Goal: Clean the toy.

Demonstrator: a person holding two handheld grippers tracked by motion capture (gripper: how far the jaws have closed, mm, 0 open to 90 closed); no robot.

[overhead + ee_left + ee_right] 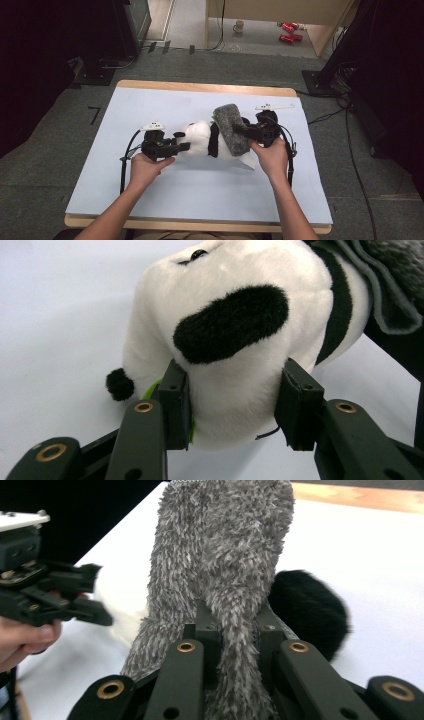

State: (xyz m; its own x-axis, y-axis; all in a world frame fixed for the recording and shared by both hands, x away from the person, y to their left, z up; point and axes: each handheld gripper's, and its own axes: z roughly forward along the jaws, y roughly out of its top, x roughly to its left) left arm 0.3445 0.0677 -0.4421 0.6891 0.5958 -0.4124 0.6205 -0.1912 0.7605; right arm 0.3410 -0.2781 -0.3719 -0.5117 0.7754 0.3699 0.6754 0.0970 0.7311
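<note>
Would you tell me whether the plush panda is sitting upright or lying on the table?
Lying down. In the high view the plush panda stretches sideways along the table, with the grey cloth draped over it.

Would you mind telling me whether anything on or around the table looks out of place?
On the table nothing stands out: the left gripper clamps the panda plush and the right gripper pinches the grey fuzzy cloth draped over it. Beyond it, a mug and red cans sit on the floor, which is odd.

Panda toy [200, 140] torso hidden under grey cloth [231, 129], red floor items [289, 31] too small to ID
</note>
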